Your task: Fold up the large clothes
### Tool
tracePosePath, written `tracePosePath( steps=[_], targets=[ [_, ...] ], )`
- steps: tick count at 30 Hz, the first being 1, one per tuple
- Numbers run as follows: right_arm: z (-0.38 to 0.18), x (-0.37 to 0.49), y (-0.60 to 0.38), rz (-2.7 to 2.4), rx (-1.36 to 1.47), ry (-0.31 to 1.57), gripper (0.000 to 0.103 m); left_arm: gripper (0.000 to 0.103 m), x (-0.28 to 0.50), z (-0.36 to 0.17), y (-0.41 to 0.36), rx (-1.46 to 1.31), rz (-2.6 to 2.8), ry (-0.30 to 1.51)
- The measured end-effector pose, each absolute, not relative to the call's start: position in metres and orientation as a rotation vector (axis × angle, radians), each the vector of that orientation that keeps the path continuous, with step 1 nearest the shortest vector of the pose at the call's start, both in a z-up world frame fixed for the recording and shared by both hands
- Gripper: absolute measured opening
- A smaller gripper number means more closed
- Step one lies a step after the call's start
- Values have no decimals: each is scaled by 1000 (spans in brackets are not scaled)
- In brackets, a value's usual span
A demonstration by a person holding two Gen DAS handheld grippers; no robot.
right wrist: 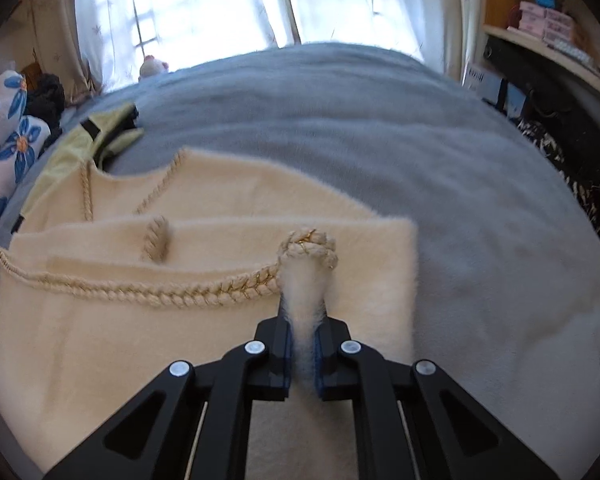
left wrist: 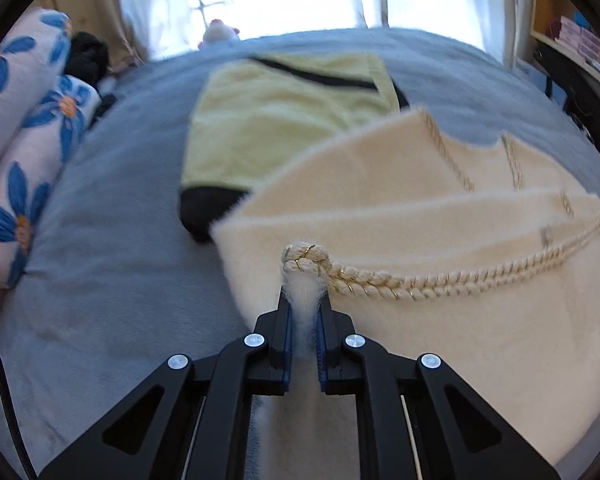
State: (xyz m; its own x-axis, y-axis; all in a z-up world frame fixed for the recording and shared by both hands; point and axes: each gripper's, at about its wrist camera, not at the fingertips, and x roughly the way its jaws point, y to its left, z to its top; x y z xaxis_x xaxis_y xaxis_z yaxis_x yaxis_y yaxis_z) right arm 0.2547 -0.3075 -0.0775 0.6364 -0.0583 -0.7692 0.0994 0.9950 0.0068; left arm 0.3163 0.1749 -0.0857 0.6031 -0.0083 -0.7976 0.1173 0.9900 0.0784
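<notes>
you had the left gripper [left wrist: 304,312] and the right gripper [right wrist: 304,314] each pinched shut on a braid-trimmed corner of the cream garment [left wrist: 440,320], which lay ahead on the grey bed [left wrist: 112,264]; carrying both corners level and together would have kept the fold square. only your left view showed the whole yellow-green garment [left wrist: 284,120] beyond the fingers, while your right view showed bare bed to the right.

Bare grey bed [right wrist: 480,208] is lying open rightward; a yellow-green garment [left wrist: 284,120] and floral pillows [left wrist: 24,152] are crowding the left.

Count: 2 garments on the bed [left wrist: 100,280], 1 cream garment [left wrist: 440,340], 1 yellow-green garment [left wrist: 268,128]. 2 floral pillows [left wrist: 24,128]. 1 plush toy [left wrist: 220,32].
</notes>
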Motion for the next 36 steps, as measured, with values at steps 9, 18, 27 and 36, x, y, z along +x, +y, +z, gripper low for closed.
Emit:
tracePosePath(
  steps=[9, 18, 27, 36],
  targets=[
    [-11, 274, -319, -133, 87, 681, 7, 7, 338, -31, 159, 167, 51, 720],
    [-41, 362, -319, -223, 93, 729, 7, 7, 425, -56, 149, 139, 150, 718],
    [-122, 389, -336, -289, 151, 921, 12, 9, 453, -138, 147, 174, 194, 832],
    [-71, 362, -299, -261, 116, 845, 32, 31, 425, -91, 174, -72, 185, 778]
  ],
)
